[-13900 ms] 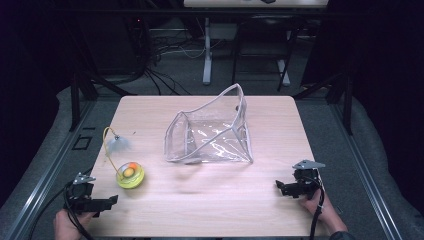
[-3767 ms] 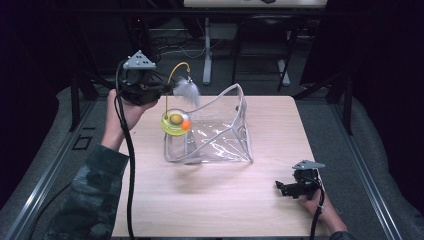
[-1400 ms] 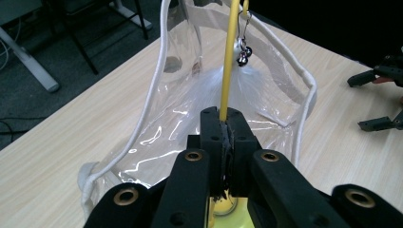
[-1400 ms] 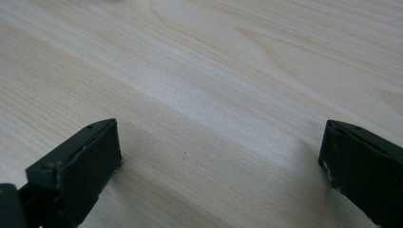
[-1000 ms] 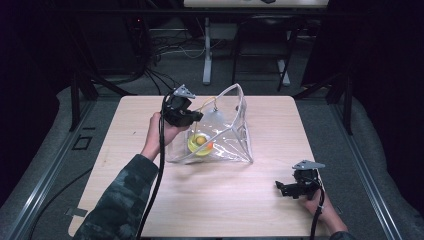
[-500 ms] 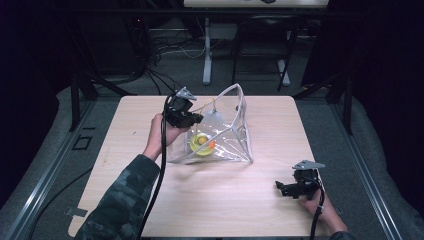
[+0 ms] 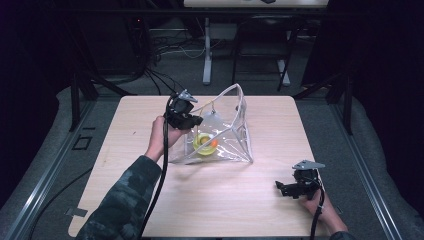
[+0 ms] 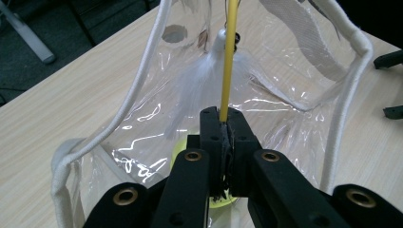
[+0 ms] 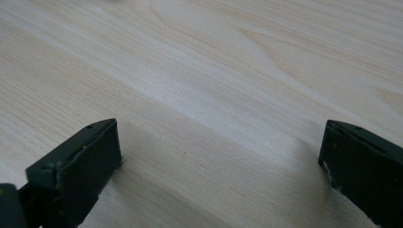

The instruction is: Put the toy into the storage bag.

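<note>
A clear plastic bag with white trim stands open in the middle of the table. Inside it lies a yellow-green ring toy with an orange ball. From the toy rises a thin yellow stem with a white feather tuft. My left gripper is at the bag's left opening, shut on that stem; in the left gripper view the jaws pinch it together. My right gripper rests on the table at the near right, jaws wide apart over bare wood.
The light wooden table has bare surface left of and in front of the bag. Black cables trail from both grippers. Dark floor, cables and a table stand lie beyond the far edge.
Earlier the toy lay on the table at the near left; my left gripper lifted it and lowered it into the bag. Over the last second it barely shifted. The right gripper stayed still.
</note>
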`<move>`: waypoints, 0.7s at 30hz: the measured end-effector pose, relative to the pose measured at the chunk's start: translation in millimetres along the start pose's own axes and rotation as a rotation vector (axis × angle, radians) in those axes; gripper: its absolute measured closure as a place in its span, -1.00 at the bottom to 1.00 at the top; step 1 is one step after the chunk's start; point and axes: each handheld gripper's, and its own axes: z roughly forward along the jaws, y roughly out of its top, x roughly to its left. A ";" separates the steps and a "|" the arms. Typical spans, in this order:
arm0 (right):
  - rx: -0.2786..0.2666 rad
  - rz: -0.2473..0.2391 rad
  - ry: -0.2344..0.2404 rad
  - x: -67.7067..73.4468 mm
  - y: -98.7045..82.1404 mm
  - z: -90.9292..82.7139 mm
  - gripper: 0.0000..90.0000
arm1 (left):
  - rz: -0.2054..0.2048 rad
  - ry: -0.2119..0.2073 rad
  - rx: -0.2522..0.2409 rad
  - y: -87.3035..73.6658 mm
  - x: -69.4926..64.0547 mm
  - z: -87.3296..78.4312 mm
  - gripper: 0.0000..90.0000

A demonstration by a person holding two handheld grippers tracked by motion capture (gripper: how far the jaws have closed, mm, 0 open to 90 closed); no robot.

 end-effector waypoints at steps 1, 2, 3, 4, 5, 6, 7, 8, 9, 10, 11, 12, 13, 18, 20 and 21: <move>0.000 0.000 0.000 0.0 0.0 0.0 -1.00 | -0.003 0.002 -0.002 -0.4 0.4 0.9 0.96; 0.000 0.000 0.000 0.0 0.0 0.0 -1.00 | -0.007 0.004 -0.001 -1.0 0.9 1.8 0.95; 0.000 -0.001 0.000 0.0 0.0 0.0 -1.00 | -0.008 0.002 0.004 -1.4 1.7 2.6 0.96; 0.000 0.000 0.000 0.0 0.0 0.0 -1.00 | -0.010 0.001 0.007 -2.1 2.2 3.9 0.95; 0.000 0.000 0.000 0.0 0.0 0.0 -1.00 | -0.009 0.003 0.015 -2.5 2.5 5.0 0.95; 0.000 0.000 0.000 0.0 0.0 0.0 -1.00 | -0.011 0.007 0.017 -3.2 2.6 6.6 0.95; 0.001 0.000 0.002 0.0 0.0 0.0 -1.00 | -0.012 0.004 0.023 -3.9 2.9 7.9 0.95; -0.002 -0.003 0.001 -0.2 0.0 0.2 -1.00 | -0.013 0.006 0.023 -4.8 2.7 9.6 0.95; 0.000 -0.005 -0.003 -0.3 0.0 0.1 -1.00 | -0.018 0.002 0.023 -5.5 3.1 10.7 0.95; -0.003 -0.003 0.001 -0.2 0.0 0.2 -1.00 | -0.022 -0.003 0.020 -5.7 3.7 10.9 0.95; -0.003 -0.003 0.001 -0.2 0.0 0.2 -1.00 | -0.024 -0.002 0.017 -5.6 3.7 11.0 0.95; -0.001 -0.004 -0.005 -0.2 0.0 0.1 -1.00 | -0.023 0.001 0.018 -5.4 3.4 11.1 0.95; 0.000 -0.005 -0.005 -0.3 0.0 0.1 -1.00 | -0.022 0.001 0.018 -5.3 3.4 11.1 0.95; -0.003 -0.003 -0.001 -0.2 0.0 0.2 -1.00 | -0.030 -0.005 0.005 -5.5 4.8 9.2 0.91; 0.000 -0.005 -0.004 -0.3 0.0 0.1 -1.00 | -0.035 -0.011 -0.007 -5.6 5.7 7.3 0.86; -0.002 -0.003 0.001 -0.2 0.0 0.2 -1.00 | -0.035 -0.011 -0.014 -5.7 5.9 6.3 0.82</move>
